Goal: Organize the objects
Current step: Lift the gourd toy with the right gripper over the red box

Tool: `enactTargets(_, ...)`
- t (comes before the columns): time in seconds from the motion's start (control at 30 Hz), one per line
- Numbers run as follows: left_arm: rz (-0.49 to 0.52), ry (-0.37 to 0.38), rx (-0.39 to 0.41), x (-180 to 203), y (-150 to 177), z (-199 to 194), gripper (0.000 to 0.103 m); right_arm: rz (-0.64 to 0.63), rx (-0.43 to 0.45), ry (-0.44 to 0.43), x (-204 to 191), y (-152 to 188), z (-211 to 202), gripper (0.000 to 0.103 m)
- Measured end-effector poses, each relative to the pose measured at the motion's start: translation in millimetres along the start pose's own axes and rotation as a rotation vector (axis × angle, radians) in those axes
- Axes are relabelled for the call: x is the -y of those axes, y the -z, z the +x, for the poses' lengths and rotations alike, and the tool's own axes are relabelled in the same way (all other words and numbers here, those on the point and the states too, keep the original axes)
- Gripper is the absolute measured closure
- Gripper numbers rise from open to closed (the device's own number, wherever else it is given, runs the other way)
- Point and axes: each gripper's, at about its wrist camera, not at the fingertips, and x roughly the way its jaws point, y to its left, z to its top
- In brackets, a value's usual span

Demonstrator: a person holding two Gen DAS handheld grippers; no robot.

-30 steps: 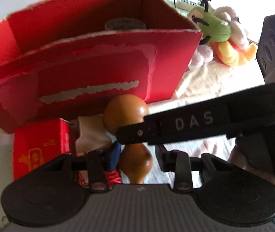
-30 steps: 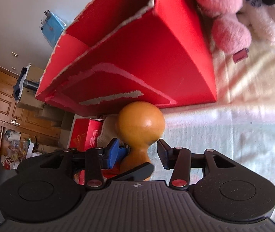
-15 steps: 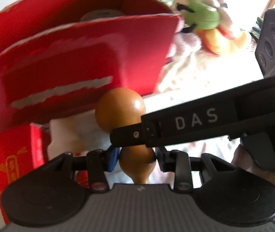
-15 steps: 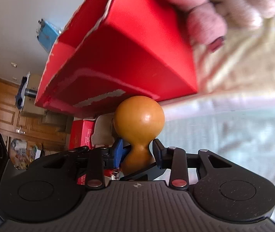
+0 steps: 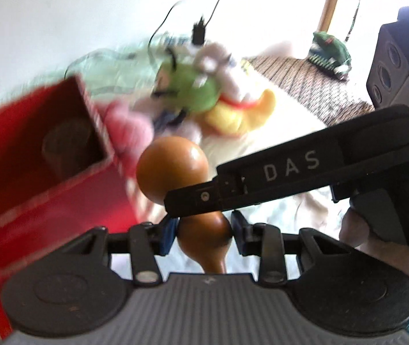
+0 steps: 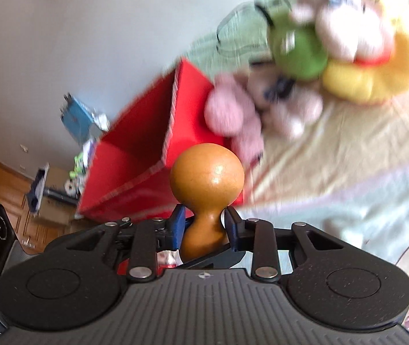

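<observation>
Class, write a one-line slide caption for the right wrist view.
Right gripper shut on an orange wooden gourd, with an open red box and blurred plush toys beyond.

My left gripper (image 5: 204, 234) and right gripper (image 6: 203, 227) are black, ribbed bodies with round discs, silver rivets, seemingly blue pads, "DAS" lettered white at three o'clock.

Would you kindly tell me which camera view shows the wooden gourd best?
The right wrist view: the wooden gourd shows whole and sharp, its neck between the right tool fingers. In the left wrist view the gourd is crossed by the right tool's black finger.
</observation>
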Motion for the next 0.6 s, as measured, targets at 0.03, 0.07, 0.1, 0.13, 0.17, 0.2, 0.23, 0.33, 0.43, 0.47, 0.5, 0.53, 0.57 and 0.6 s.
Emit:
enactTargets(0.03,0.011,0.002,0.019,1,-5,-3,0.068,-0.009,0.023,-0.004,-3,-4,-5,0.070)
enactTargets(0.07,0.022,0.002,0.040,4,-9,-8,0.068,-0.019,0.042,-0.010,-5,-8,-10,0.070)
enactTargets(0.1,0.032,0.001,0.064,4,-14,-12,0.068,-0.029,0.060,-0.017,-8,-13,-14,0.071)
enactTargets(0.13,0.041,-0.002,0.085,3,-19,-17,0.068,-0.044,0.078,-0.025,-14,-18,-16,0.071)
enactTargets(0.17,0.048,-0.005,0.102,0,-22,-23,0.068,-0.059,0.092,-0.033,-20,-21,-15,0.071)
enactTargets(0.2,0.050,-0.011,0.122,-3,-28,-27,0.068,-0.075,0.104,-0.042,-26,-26,-14,0.071)
enactTargets(0.23,0.050,-0.019,0.140,-7,-33,-32,0.068,-0.097,0.115,-0.050,-41,-31,-7,0.071)
enactTargets(0.33,0.039,-0.043,0.181,-28,-40,-50,0.068,-0.157,0.128,-0.074,-64,-48,7,0.071)
enactTargets(0.43,0.018,-0.069,0.197,-56,-44,-58,0.068,-0.202,0.114,-0.091,-85,-62,28,0.071)
enactTargets(0.47,0.011,-0.078,0.199,-66,-45,-61,0.068,-0.216,0.107,-0.098,-92,-66,37,0.071)
enactTargets(0.5,-0.001,-0.086,0.196,-79,-45,-64,0.068,-0.225,0.096,-0.101,-98,-69,46,0.071)
enactTargets(0.53,-0.012,-0.085,0.190,-90,-44,-64,0.068,-0.232,0.080,-0.098,-104,-72,56,0.071)
enactTargets(0.57,-0.027,-0.083,0.180,-102,-43,-64,0.068,-0.241,0.064,-0.091,-110,-75,66,0.071)
enactTargets(0.6,-0.047,-0.080,0.168,-116,-42,-62,0.068,-0.250,0.049,-0.082,-115,-77,77,0.071)
